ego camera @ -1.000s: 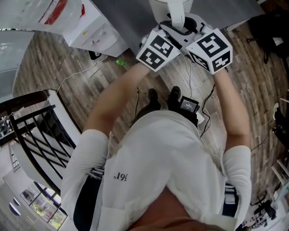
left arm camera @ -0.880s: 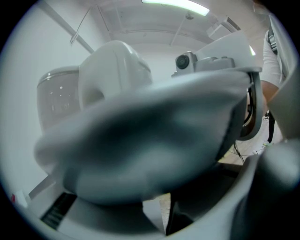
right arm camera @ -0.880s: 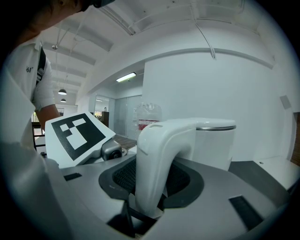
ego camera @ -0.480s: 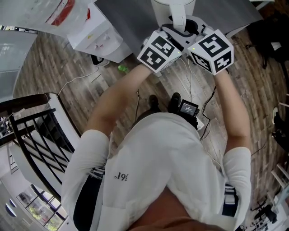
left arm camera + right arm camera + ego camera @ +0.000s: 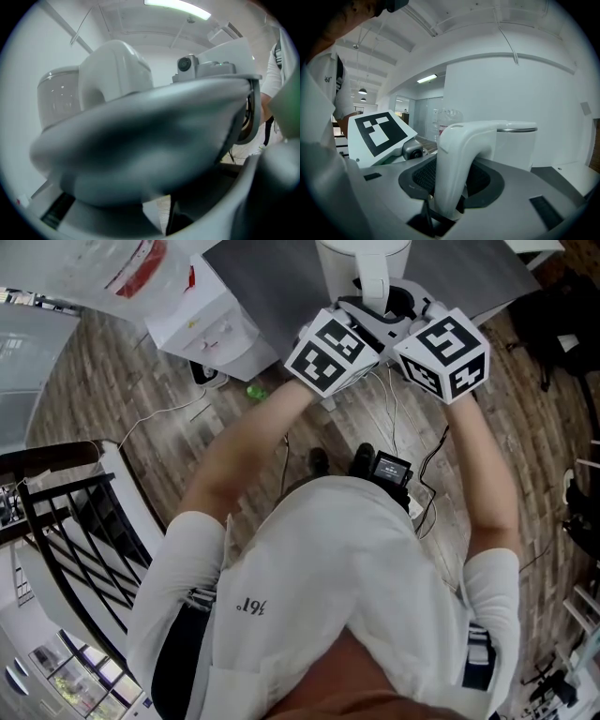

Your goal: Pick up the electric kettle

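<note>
The white electric kettle (image 5: 364, 257) shows at the top of the head view, over a grey table top (image 5: 272, 277). Its curved handle (image 5: 459, 159) stands between my right gripper's (image 5: 451, 199) black pads, which press on it from both sides; the body (image 5: 514, 143) is just behind. My left gripper (image 5: 359, 317) is close beside the right one, its marker cube (image 5: 379, 131) at the left of the right gripper view. In the left gripper view a blurred grey finger of the right gripper (image 5: 140, 136) fills the middle and hides the left jaws; the kettle (image 5: 58, 98) rises behind it.
A white water dispenser (image 5: 206, 315) stands left of the table. Cables (image 5: 394, 409) and a small black device (image 5: 391, 465) lie on the wood floor by the person's feet. A black stair railing (image 5: 66, 512) is at the left.
Both grippers have risen together with the kettle, keeping the same hold. In the head view the floor and table have slid slightly as the hands lift.
</note>
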A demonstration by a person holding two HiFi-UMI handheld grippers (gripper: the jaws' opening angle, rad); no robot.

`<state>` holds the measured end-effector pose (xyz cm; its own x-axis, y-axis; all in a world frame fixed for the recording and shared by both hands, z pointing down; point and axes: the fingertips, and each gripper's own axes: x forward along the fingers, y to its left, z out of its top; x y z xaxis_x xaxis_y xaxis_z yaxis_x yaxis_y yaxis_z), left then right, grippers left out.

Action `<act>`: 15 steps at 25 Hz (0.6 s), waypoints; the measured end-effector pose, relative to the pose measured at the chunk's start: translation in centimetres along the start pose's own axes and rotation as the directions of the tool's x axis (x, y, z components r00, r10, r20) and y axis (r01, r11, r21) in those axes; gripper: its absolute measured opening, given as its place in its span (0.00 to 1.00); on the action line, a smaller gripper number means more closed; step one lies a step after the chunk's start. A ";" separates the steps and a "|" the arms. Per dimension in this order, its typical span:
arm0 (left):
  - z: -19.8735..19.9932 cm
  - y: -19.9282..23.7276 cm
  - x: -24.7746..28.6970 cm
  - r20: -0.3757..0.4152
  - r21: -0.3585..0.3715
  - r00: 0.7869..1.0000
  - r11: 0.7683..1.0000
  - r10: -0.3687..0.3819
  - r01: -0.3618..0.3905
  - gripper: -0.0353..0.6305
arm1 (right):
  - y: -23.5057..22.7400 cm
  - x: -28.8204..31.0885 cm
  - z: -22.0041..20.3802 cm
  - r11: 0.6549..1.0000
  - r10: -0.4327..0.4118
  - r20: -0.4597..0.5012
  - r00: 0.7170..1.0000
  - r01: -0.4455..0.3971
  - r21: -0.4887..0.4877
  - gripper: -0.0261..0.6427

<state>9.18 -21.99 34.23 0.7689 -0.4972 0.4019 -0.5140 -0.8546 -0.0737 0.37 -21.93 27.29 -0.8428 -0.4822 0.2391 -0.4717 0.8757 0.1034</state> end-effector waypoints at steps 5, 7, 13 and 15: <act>0.7 -0.6 -0.9 -0.002 0.012 1.000 1.000 -0.006 0.006 0.20 | 0.6 -0.6 1.0 1.000 -0.007 0.009 1.000 0.007 -0.004 0.25; 1.1 -0.9 -1.3 0.000 0.016 1.000 1.000 -0.010 0.010 0.20 | 0.9 -0.8 1.5 1.000 -0.010 0.013 1.000 0.010 -0.008 0.25; 2.0 -1.9 -2.5 0.006 0.039 1.000 0.999 -0.019 0.019 0.20 | 2.1 -1.7 2.6 1.000 -0.012 0.033 0.999 0.013 -0.025 0.25; 2.2 -2.3 -3.0 0.011 0.042 1.000 0.999 -0.022 0.021 0.20 | 2.5 -2.0 2.9 0.999 -0.013 0.036 0.999 0.014 -0.031 0.25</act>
<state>8.89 -18.89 31.23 0.7838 -0.4802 0.3938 -0.4813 -0.8704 -0.1034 0.06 -18.84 24.26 -0.8452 -0.4944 0.2031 -0.4755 0.8690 0.1366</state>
